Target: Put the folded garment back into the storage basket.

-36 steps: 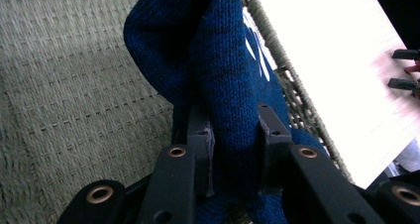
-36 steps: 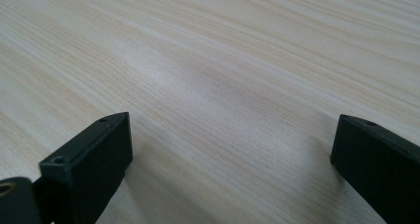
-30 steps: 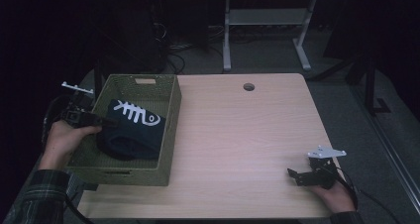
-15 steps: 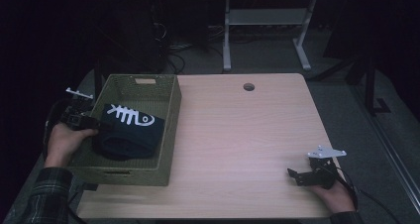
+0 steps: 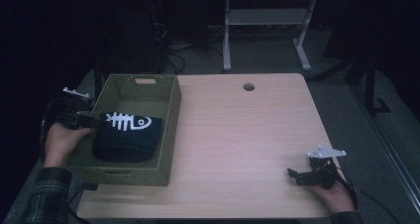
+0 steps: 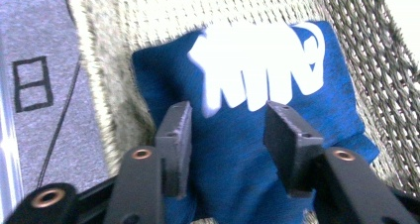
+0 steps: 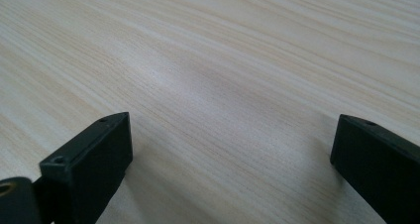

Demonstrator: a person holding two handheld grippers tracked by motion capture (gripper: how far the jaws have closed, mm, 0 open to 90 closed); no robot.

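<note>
Your left gripper (image 5: 91,120) sits at the left wall of the woven basket (image 5: 168,120) in the high view, its jaws just opening with the dark blue cloth (image 5: 128,139) beneath them inside the basket. The basket stands on the left part of the wooden table (image 5: 237,135); right of it the tabletop lies open. Your right gripper (image 5: 293,175) rests near the table's front right corner, well apart from the basket.

From the left gripper view, both pads stand apart above the cloth (image 6: 247,149), not pressing it. A white fish-skeleton print (image 6: 257,65) marks the cloth.

From the right gripper view, the jaws are spread wide over bare wood (image 7: 223,75), holding nothing.
</note>
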